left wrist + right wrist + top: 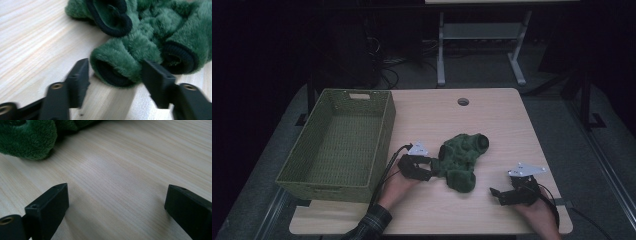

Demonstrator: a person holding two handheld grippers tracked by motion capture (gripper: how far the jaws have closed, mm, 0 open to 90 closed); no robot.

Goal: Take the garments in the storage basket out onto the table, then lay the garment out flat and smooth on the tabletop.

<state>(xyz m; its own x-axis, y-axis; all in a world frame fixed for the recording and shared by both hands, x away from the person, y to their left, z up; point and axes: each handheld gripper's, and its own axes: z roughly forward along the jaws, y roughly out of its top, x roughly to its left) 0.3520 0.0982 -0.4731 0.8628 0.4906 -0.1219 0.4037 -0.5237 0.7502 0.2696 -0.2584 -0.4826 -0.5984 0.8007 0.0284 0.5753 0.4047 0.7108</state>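
A green fleece garment [462, 155] with dark cuffs lies crumpled on the middle of the wooden table [497, 120]. My left gripper [433, 167] lies low at its left edge. In the left gripper view its jaws stand on either side of one dark-cuffed sleeve end [115, 72] without pinching it, and the rest of the garment [155, 30] is bunched behind. My right gripper [496, 196] rests near the front right of the table, jaws wide open over bare wood [117, 188]. A fold of the garment [27, 140] lies ahead of it to the left, apart from the jaws.
A large green woven basket [332, 192], with nothing in it, stands on the left part of the table, close to my left hand. A round cable hole [463, 102] sits near the far edge. Beyond the table are a desk frame and cables on the dark floor.
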